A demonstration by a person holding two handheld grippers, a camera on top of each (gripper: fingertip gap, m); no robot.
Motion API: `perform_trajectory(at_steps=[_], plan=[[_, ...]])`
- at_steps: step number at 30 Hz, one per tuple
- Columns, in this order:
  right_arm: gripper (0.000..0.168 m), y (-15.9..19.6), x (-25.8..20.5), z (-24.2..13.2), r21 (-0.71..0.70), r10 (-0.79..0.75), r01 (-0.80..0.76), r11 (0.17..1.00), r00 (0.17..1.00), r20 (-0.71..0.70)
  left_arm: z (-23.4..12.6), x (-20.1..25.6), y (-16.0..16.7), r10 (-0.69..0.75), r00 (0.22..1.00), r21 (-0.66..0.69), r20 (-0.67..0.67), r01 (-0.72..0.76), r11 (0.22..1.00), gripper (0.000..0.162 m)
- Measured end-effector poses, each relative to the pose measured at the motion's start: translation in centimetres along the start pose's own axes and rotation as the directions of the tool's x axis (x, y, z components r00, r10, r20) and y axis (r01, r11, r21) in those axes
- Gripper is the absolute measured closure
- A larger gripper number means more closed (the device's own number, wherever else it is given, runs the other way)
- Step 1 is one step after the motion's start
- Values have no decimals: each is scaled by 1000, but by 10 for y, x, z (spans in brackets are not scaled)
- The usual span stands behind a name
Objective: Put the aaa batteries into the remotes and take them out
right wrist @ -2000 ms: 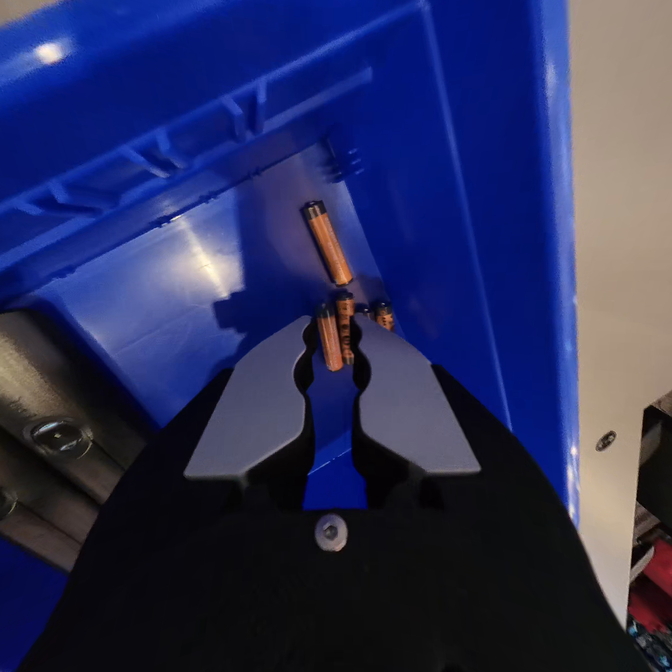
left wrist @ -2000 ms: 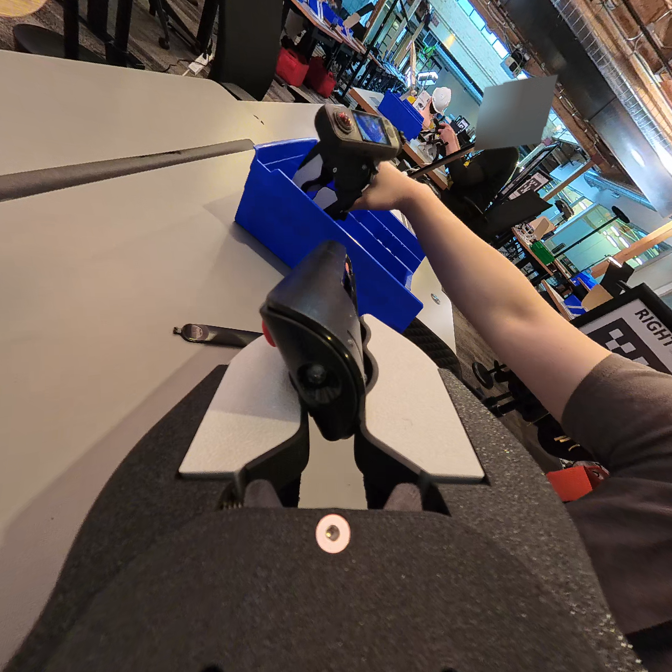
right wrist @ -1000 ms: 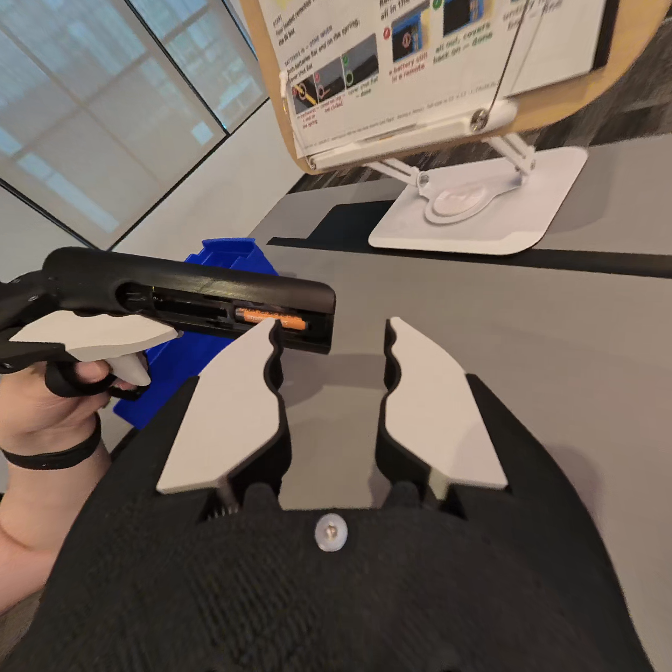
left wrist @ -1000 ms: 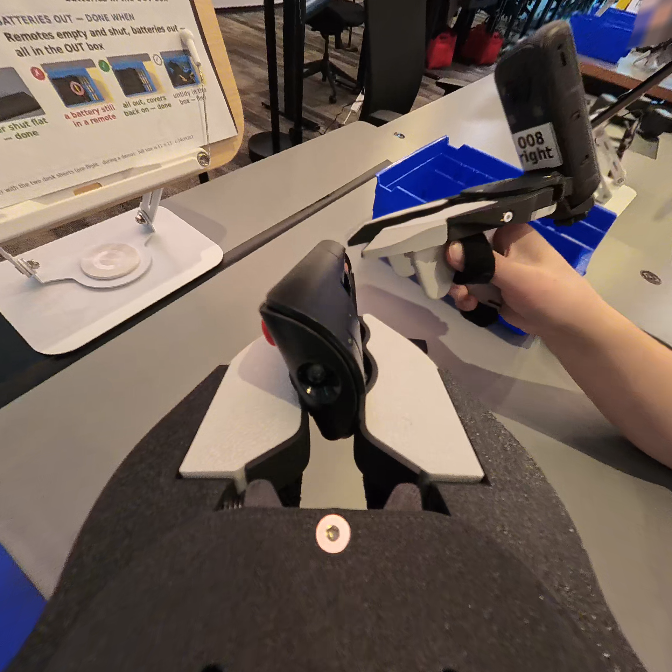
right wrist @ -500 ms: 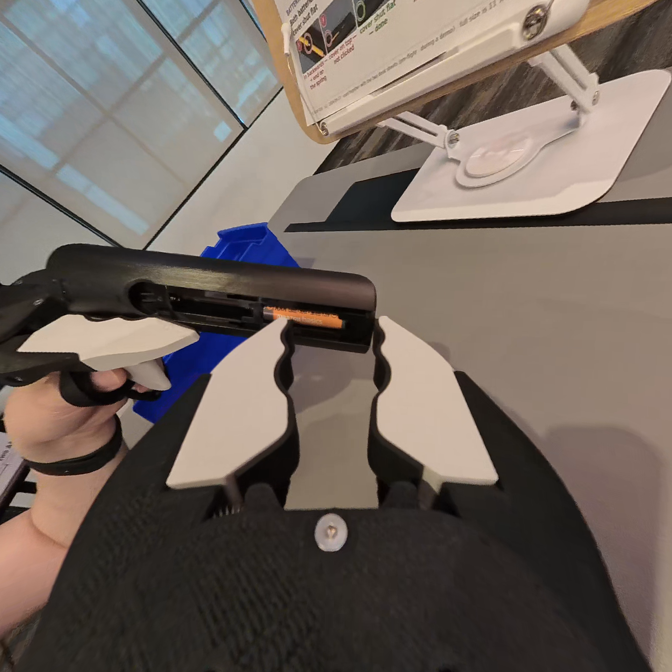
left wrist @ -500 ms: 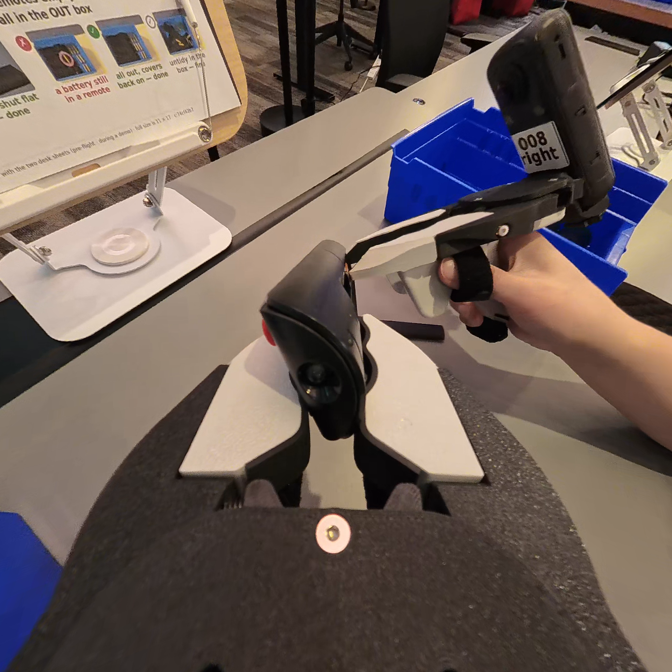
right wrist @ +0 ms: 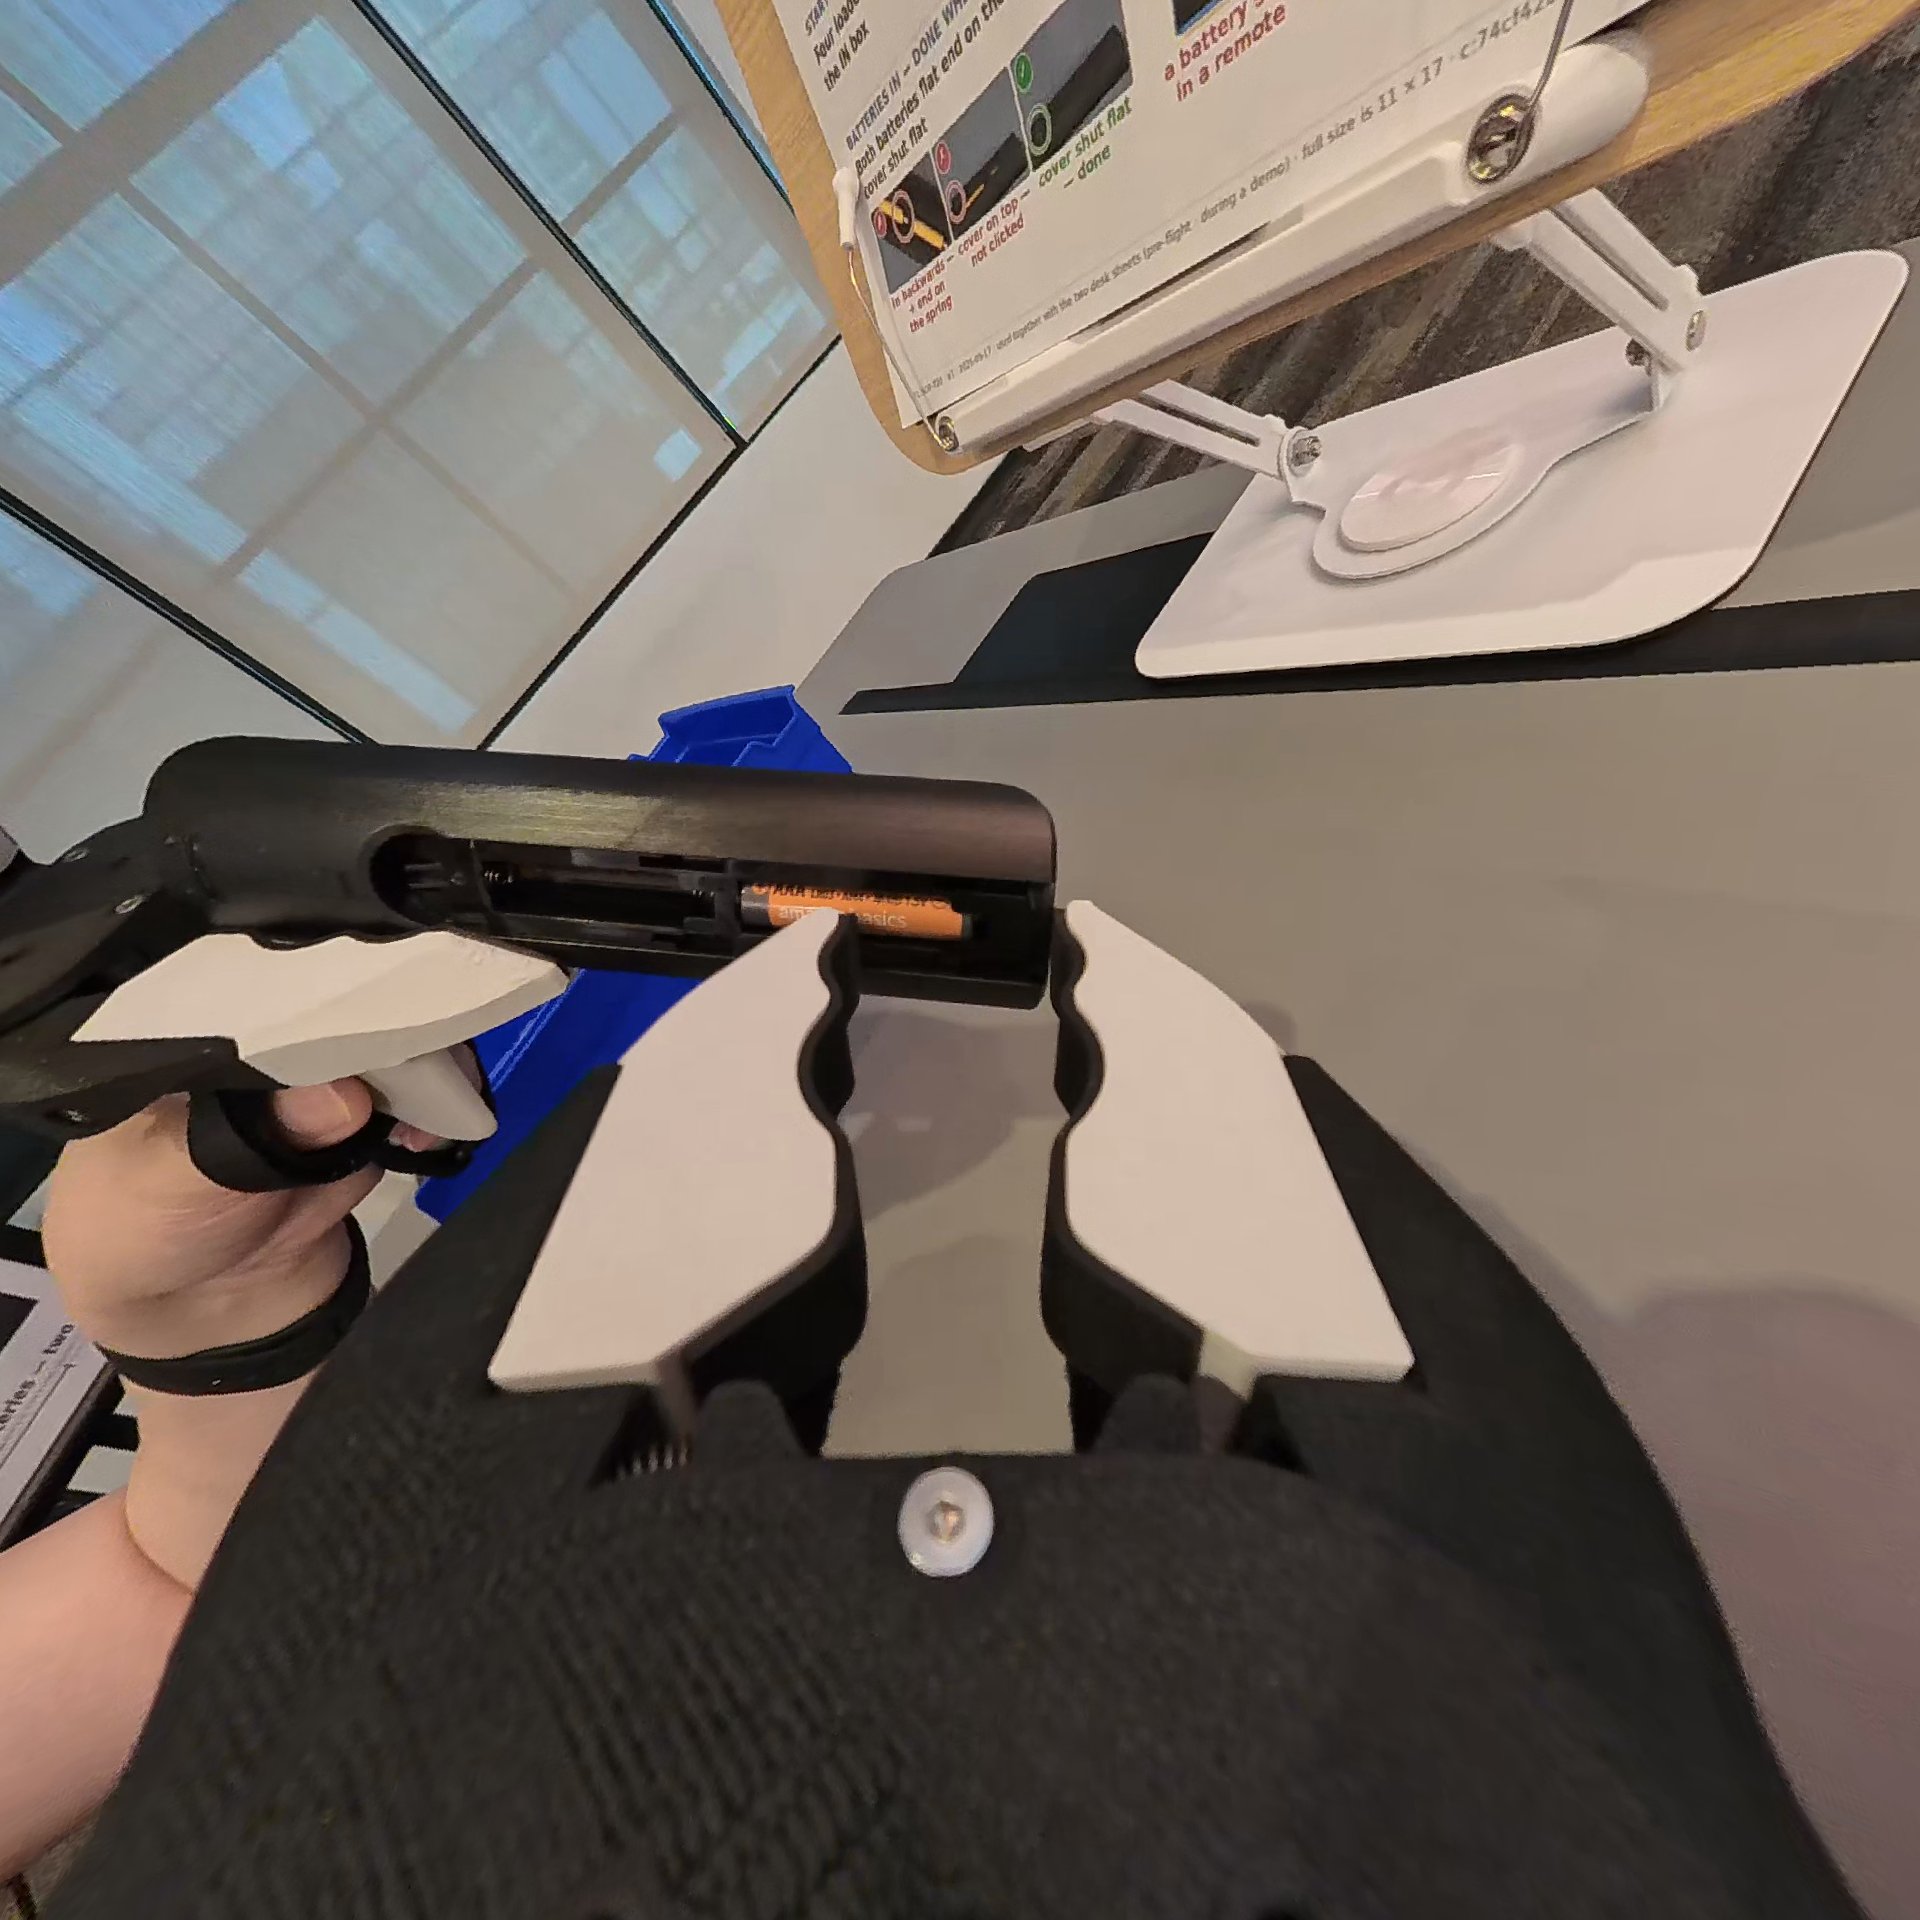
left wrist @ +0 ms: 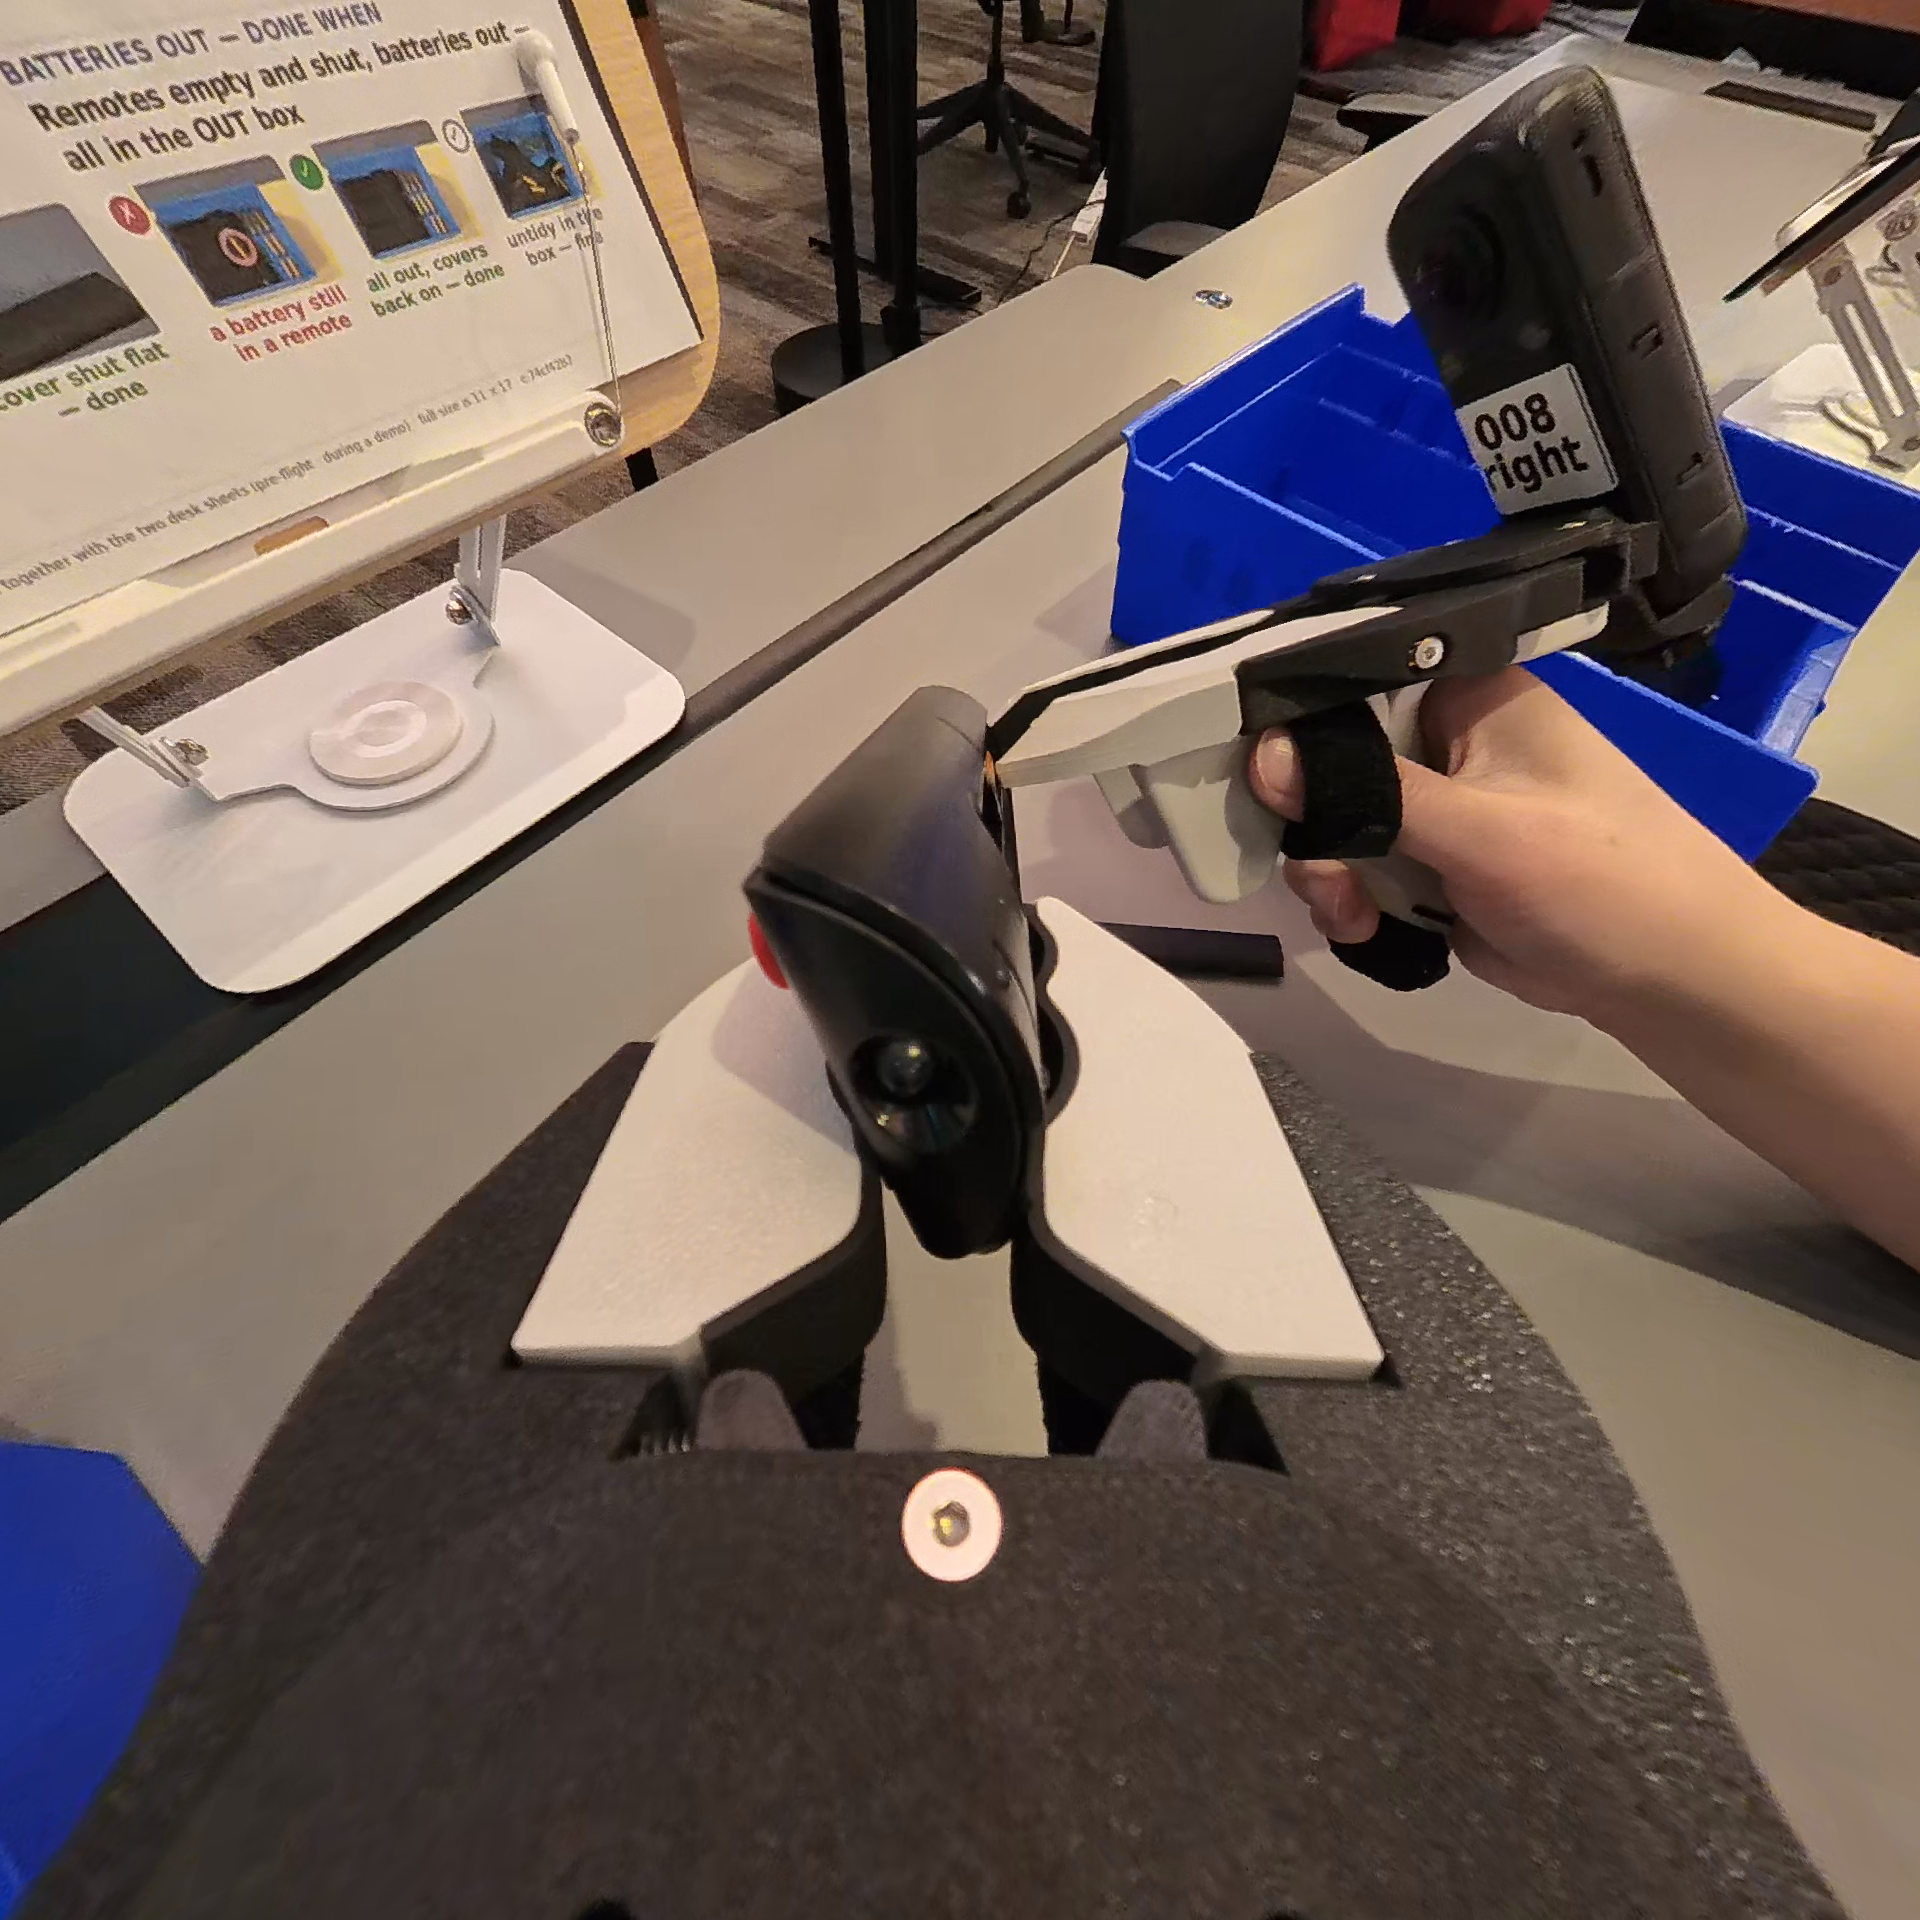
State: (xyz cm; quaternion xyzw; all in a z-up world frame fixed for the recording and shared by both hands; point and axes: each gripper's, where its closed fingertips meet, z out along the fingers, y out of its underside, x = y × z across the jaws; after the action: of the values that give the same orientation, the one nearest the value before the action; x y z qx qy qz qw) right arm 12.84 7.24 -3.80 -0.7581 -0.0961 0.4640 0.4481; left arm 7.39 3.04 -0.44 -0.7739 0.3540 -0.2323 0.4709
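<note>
The grey table (left wrist: 312, 1122) runs under everything I am doing, and at its far edge stands a white stand (left wrist: 374, 769) carrying an instruction board (left wrist: 312, 239); I see the same board (right wrist: 1195, 177) from my right wrist view. To my right sits a blue divided bin (left wrist: 1299, 488) on the table, and a second blue bin (right wrist: 748, 738) shows behind the remote in the right wrist view.

My left gripper (left wrist: 940, 1101) is clenched on the black remote (left wrist: 914, 987), pinching its lower end between the two white fingers (left wrist: 717, 1174) so that the body rises away from me, above the table. From the right wrist view the same remote (right wrist: 623, 821) lies crosswise in front of me with its battery compartment uncovered and facing my camera. One orange AAA battery (right wrist: 862, 909) lies in the bay nearest the remote's free end; the bay beside it looks dark, with only a spring visible.

My right gripper (right wrist: 951, 935) is released, its fingers (right wrist: 717, 1143) spread apart with nothing between them; the left fingertip overlaps the battery's end in my view and the right one stands just past the remote's end. In the left wrist view that gripper (left wrist: 1013, 743) reaches in from the right with its tips at the remote's upper edge.

A thin black strip (left wrist: 1195, 948), probably the battery cover, lies flat on the table below my right hand (left wrist: 1475, 852).
</note>
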Motion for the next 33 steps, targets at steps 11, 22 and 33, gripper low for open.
perform_trajectory(at_steps=[11,22,33], plan=[[131,-6,-6,-3,37,9,-11,999,999,52,-4,3,-7,3,1000,32,-5,-3,999,139],[132,-9,-13,-6,48,-9,5,999,996,90,-9,5,-10,-25,999,47,-43,27,999,139],[134,-13,-13,-13,22,-75,74,997,996,56,-8,11,-11,-20,998,54,-52,23,998,139]])
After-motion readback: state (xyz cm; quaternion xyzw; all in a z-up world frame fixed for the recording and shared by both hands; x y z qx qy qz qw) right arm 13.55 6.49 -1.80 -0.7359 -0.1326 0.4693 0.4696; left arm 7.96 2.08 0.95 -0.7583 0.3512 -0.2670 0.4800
